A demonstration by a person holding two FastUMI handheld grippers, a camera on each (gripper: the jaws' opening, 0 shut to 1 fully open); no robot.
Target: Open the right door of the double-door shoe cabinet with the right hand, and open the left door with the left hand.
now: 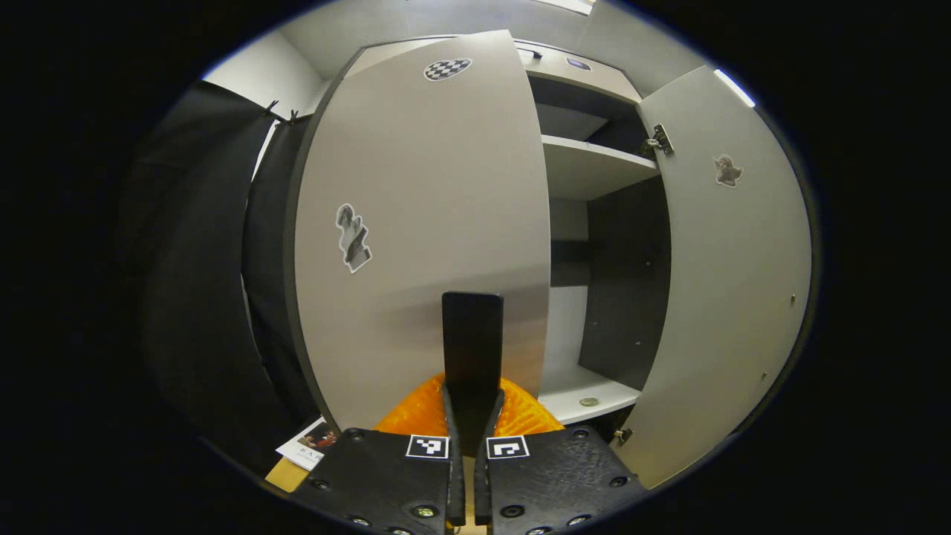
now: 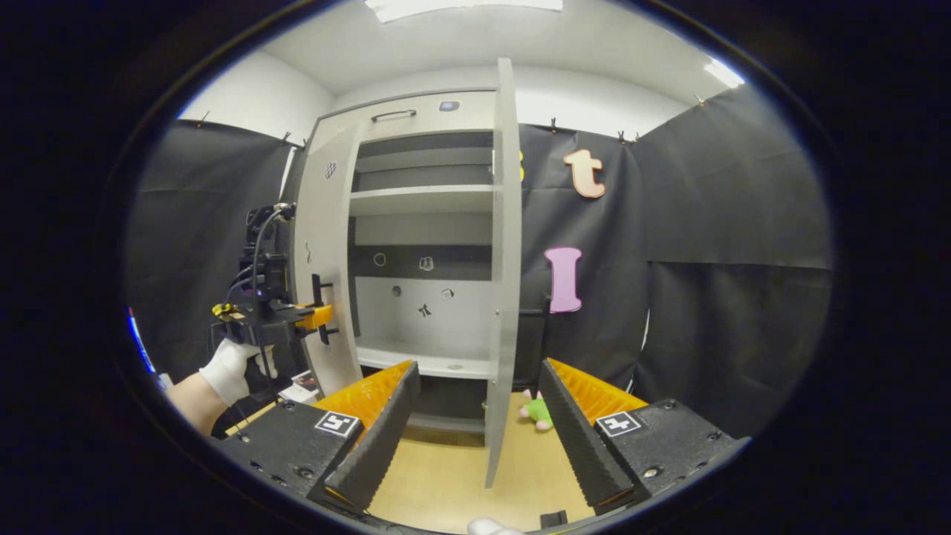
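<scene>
Left gripper view, nearest item: my left gripper [image 1: 472, 416], fingers pressed on the black handle [image 1: 472, 349] of the left door [image 1: 423, 230]; the handle stands upright between the pads with no gap that I can see.
- Left door, next out: swung partly off the shoe cabinet [image 1: 587, 171], face turned toward me, stickers on it. Judged part open, not fully.
- Cabinet interior, beyond: pale shelves, dark side wall, a small round object on the bottom shelf, too small to identify.
- Right door [image 1: 724, 275], to the far side of the opening: swung wide, hinge visible at its top.

Right gripper view, nearest item: my right gripper [image 2: 475, 416], fingers wide apart, holding nothing.
- Right door [image 2: 505, 267], between and beyond those fingers: seen edge-on, fully swung out. I judge my right-hand share done.
- Floor past it: a small green and pink soft toy [image 2: 537, 411].
- Farther, at the left door [image 2: 325, 275]: the left gripper [image 2: 316, 316], carried by a gloved hand [image 2: 226, 368].

Handling note for the step in hand: I would keep the clamp firm, pull along the door's arc around its hinge rather than straight back, and let the wrist turn with the handle so it does not slip from the pads.
</scene>
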